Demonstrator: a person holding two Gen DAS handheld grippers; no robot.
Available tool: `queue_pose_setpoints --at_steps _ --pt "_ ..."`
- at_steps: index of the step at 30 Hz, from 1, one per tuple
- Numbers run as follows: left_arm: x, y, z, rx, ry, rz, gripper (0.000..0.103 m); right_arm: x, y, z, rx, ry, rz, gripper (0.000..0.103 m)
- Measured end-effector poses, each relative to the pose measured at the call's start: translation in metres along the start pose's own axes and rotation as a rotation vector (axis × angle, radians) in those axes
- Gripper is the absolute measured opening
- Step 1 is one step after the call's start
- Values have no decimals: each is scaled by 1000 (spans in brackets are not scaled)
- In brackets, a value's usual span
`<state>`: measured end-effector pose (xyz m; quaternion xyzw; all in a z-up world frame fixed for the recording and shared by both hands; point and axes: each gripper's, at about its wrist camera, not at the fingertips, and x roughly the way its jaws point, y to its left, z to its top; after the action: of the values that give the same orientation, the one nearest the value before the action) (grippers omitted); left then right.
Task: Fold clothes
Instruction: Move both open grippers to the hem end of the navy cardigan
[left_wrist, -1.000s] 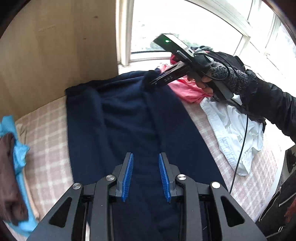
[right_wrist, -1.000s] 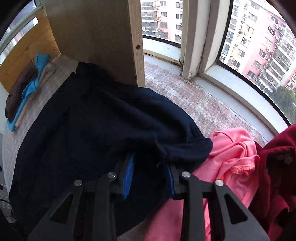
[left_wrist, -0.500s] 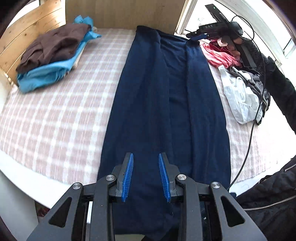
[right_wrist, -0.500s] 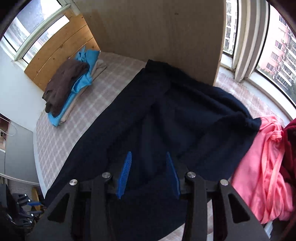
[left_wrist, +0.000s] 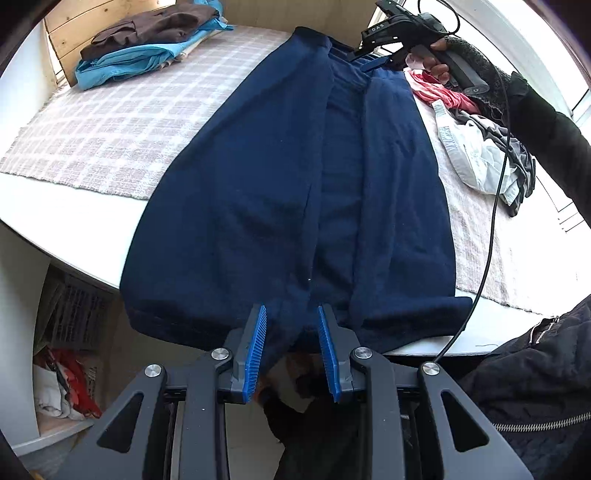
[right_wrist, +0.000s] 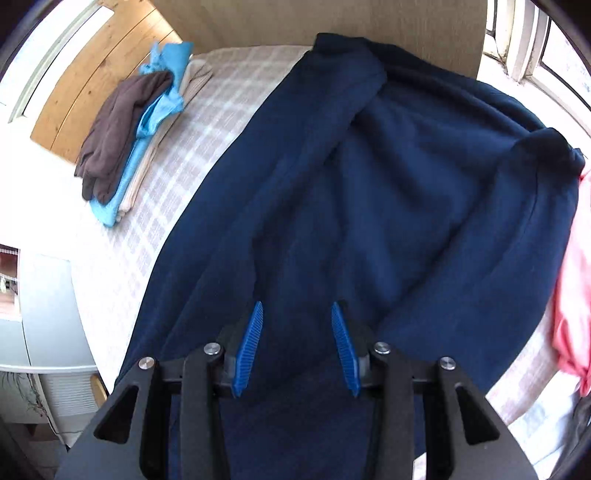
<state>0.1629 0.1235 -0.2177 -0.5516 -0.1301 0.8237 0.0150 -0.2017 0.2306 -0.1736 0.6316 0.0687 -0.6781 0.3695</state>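
A navy garment (left_wrist: 332, 166) lies lengthwise on the checked cloth (left_wrist: 110, 122), both sides folded in toward its middle. Its hem hangs over the near white table edge (left_wrist: 74, 236). My left gripper (left_wrist: 291, 317) is open just at that hem; cloth shows behind the gap, but the blue pads do not press on it. In the right wrist view my right gripper (right_wrist: 297, 314) hovers open above the navy garment (right_wrist: 369, 203), holding nothing. The left wrist view shows the right gripper (left_wrist: 364, 61) in a gloved hand over the garment's far end.
A folded brown and turquoise stack (left_wrist: 147, 40) (right_wrist: 129, 140) sits at the far left. Loose pink, white and grey clothes (left_wrist: 476, 147) (right_wrist: 572, 295) lie right of the garment. A black cable (left_wrist: 491, 221) crosses there. A shelf with a basket (left_wrist: 70, 317) is below the table.
My left gripper drew back along the garment from its middle to the hem at the table edge. My right gripper let go of the garment's far corner and pulled away above it.
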Motion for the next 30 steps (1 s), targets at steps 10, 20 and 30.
queue_pose_setpoints --at_steps 10,20,30 --pt "-1 -16 -18 92 36 -44 27 -37 62 -203 -199 63 90 39" --pt "-17 9 -11 216 31 -101 27 -25 106 -386 -28 81 114 39" --pt "-38 25 -18 373 21 -118 31 -4 118 -408 141 -30 150 24"
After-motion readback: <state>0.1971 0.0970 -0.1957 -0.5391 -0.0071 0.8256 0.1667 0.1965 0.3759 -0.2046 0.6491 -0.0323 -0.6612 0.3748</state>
